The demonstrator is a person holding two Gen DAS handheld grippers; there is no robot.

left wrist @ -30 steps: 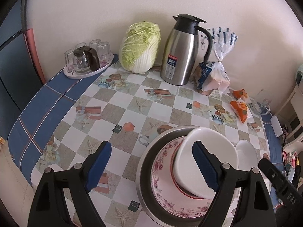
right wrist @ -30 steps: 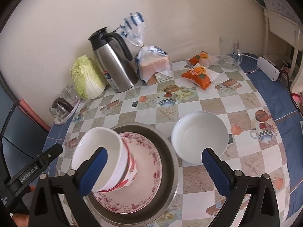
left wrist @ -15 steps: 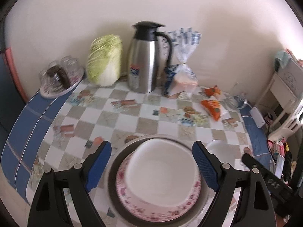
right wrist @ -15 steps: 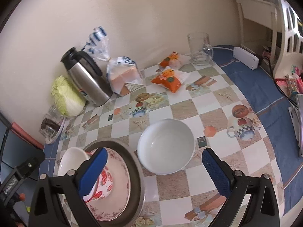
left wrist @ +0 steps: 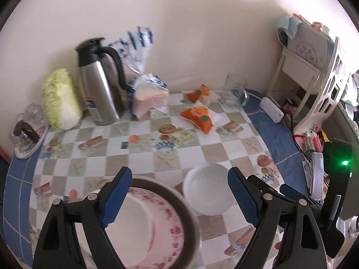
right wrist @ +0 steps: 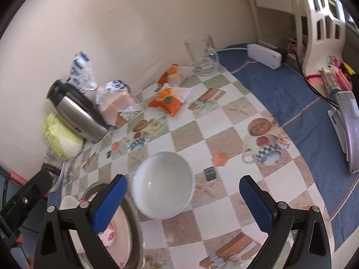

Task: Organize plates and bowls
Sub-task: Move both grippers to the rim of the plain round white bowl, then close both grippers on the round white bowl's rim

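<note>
Counting two bowls (right wrist: 163,187), one plate (left wrist: 166,219); left gripper (left wrist: 179,196), right gripper (right wrist: 182,202) wide, empty

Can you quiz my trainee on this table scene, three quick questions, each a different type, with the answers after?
1. True or false: the plain white bowl sits inside the metal pan.
2. Which gripper is holding something: A left gripper, B right gripper, C neither?
3. What lies in the pan under the red-patterned bowl?

Key
1. False: it stands on the tablecloth, beside the pan.
2. C: both stand open, nothing between the pads.
3. A floral-rimmed plate.
</note>
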